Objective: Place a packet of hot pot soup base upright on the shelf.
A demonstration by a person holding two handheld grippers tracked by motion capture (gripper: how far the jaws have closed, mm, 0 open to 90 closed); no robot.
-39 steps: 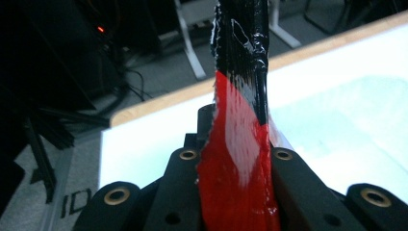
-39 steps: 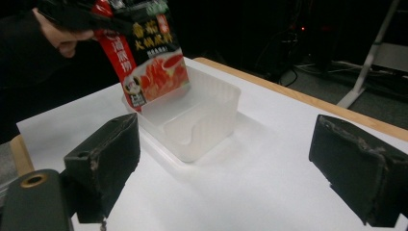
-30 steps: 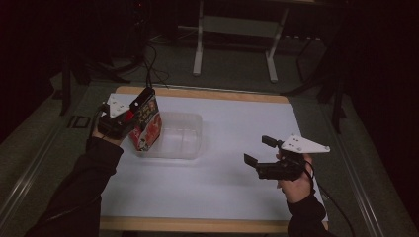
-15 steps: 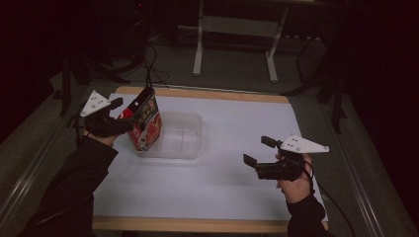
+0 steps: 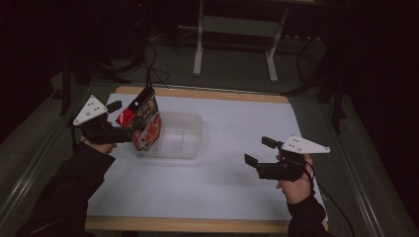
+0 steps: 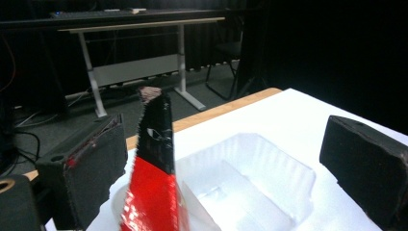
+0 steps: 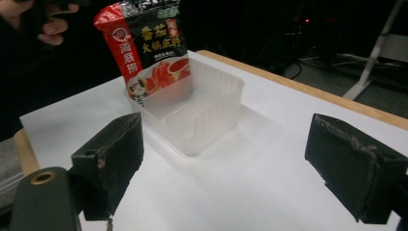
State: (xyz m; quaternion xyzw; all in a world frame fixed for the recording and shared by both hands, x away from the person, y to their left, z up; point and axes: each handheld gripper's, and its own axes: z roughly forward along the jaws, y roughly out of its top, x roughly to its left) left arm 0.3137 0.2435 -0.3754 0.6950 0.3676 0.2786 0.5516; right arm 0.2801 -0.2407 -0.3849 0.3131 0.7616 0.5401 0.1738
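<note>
Pouch in tray, release done

Pouch point(image 5: 143, 121) stands upright at the left end of the clear plastic tray point(image 5: 190, 148), leaning on the tray's near-left wall. Red and black printed sachet; the right gripper view shows its front face point(image 7: 151, 53) sitting inside the tray point(image 7: 211, 115).

Left gripper point(image 5: 121, 123) is just beside the pouch with jaws spread apart. In the left gripper view the pouch edge point(image 6: 154, 163) rises between the jaws, close to the left pad, and I can't confirm contact. Reads as let go, not clamping.

Right gripper point(image 5: 257, 153) hovers well apart, over the bare white table cover point(image 5: 232, 187), jaws wide, holding nothing.

Status call: placement looks essentially complete. Left to do, as I judge it: back the left gripper clear without knocking the pouch. It's tall and only propped, so tipping is the risk.
</note>
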